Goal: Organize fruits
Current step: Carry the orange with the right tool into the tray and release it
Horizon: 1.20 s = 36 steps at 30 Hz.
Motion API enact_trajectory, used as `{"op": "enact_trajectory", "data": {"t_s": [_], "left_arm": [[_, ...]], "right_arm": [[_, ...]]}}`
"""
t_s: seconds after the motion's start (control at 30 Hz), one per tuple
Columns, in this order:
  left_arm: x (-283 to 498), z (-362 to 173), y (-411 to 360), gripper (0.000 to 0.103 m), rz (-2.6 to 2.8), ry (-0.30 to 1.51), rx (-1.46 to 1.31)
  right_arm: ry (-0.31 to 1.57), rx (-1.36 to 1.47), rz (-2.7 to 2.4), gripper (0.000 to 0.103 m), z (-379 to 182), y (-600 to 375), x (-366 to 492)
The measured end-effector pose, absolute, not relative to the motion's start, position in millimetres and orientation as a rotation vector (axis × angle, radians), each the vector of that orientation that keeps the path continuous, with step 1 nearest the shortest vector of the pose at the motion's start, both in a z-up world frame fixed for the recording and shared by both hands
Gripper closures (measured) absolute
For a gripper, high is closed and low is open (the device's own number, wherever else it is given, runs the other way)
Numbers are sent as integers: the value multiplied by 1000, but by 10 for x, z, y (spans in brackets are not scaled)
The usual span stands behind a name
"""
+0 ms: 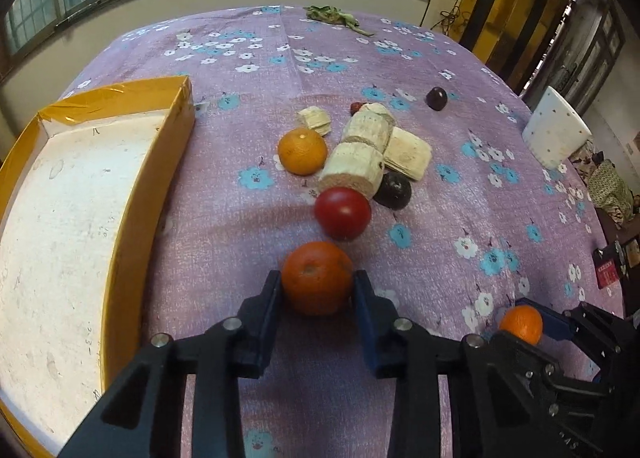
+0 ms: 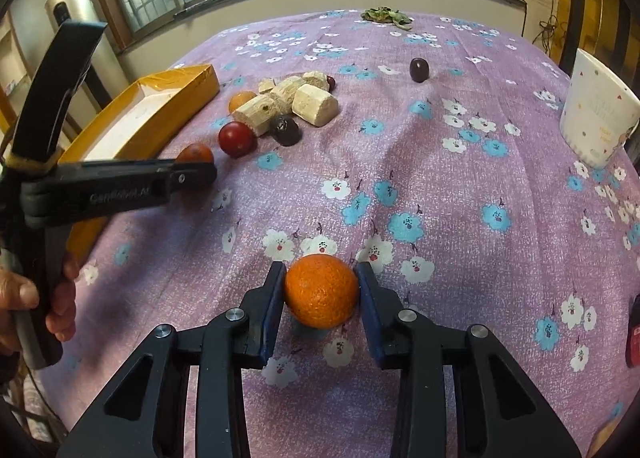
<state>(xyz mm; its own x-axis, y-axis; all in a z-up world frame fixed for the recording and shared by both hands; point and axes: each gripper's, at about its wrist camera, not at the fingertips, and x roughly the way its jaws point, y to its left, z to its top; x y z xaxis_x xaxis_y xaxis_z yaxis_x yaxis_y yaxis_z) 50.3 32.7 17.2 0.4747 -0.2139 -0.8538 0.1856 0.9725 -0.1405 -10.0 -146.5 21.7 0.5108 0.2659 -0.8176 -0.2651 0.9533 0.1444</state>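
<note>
My left gripper point(image 1: 317, 280) is shut on a dark orange tangerine point(image 1: 317, 278) just above the purple flowered cloth. My right gripper point(image 2: 321, 290) is shut on a bright orange tangerine point(image 2: 321, 290); it also shows in the left wrist view point(image 1: 521, 324). Ahead of the left gripper lie a red tomato point(image 1: 342, 213), a dark plum point(image 1: 393, 190), another tangerine point(image 1: 302, 151) and several pale cut chunks point(image 1: 362, 153). A second dark plum point(image 1: 436, 98) lies apart, farther right. The yellow-walled tray point(image 1: 132, 193) with a white floor stands at the left.
A white dotted cup point(image 2: 598, 117) stands at the right edge of the table. Dried green leaves point(image 2: 385, 15) lie at the far edge by the window wall. A hand point(image 2: 60, 298) holds the left gripper's handle.
</note>
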Motion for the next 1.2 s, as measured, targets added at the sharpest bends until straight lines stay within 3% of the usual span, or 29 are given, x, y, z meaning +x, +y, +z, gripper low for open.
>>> {"op": "enact_trajectory", "data": {"t_s": [0.67,1.2], "left_arm": [[50,554,690,65,-323,972,-95],[-162,714,1727,65,-153,906,-231]], "right_arm": [[940,-26,268,69,535,-1207,-473],[901,-111,475,69,795,-103,-233]]}}
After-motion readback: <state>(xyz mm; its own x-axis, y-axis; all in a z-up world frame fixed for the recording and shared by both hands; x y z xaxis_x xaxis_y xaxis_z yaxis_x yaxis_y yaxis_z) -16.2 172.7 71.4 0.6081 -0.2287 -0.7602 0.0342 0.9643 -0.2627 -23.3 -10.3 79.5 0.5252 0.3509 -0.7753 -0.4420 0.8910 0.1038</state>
